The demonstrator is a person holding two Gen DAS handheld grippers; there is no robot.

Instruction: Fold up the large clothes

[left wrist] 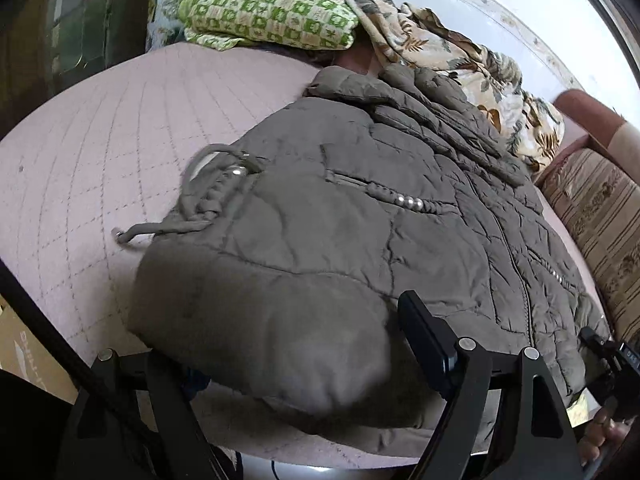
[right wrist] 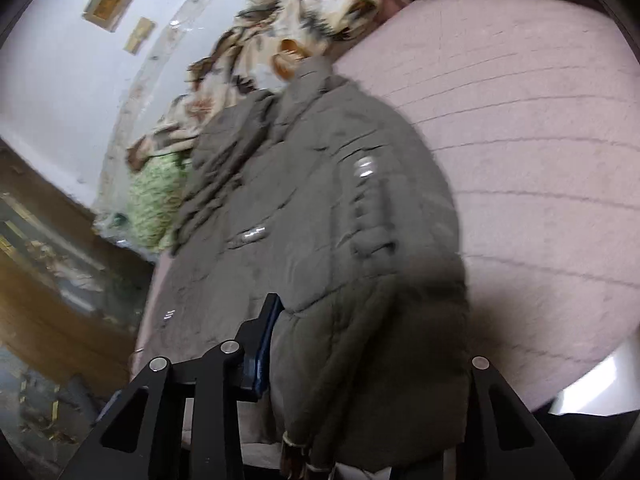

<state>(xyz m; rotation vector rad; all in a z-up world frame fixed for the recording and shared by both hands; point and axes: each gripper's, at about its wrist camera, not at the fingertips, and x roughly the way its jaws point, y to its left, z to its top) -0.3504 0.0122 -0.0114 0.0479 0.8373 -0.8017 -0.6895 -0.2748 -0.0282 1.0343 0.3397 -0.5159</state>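
While the grey padded jacket (left wrist: 360, 208) lay spread on the pink quilted bed cover (left wrist: 100, 140), I had its hem end right at both sets of fingers and its collar far off toward the headboard, so its long axis ran straight away from me. My left gripper (left wrist: 288, 344) stood wide, with a thick hem fold bulging between its fingers; I could see only the right-hand pad, resting against the cloth, so I judged it not yet clamped. My right gripper (right wrist: 360, 344) had jacket bulk filling the gap beside its blue pad, probably pinched, though blur left me unsure. Both hands sat about equally near the hem. Beyond the collar lay a floral blanket (left wrist: 460, 60) and a green checked pillow (left wrist: 272, 12), with a striped cushion (left wrist: 600, 216) alongside and a pale wall (right wrist: 60, 80) behind.
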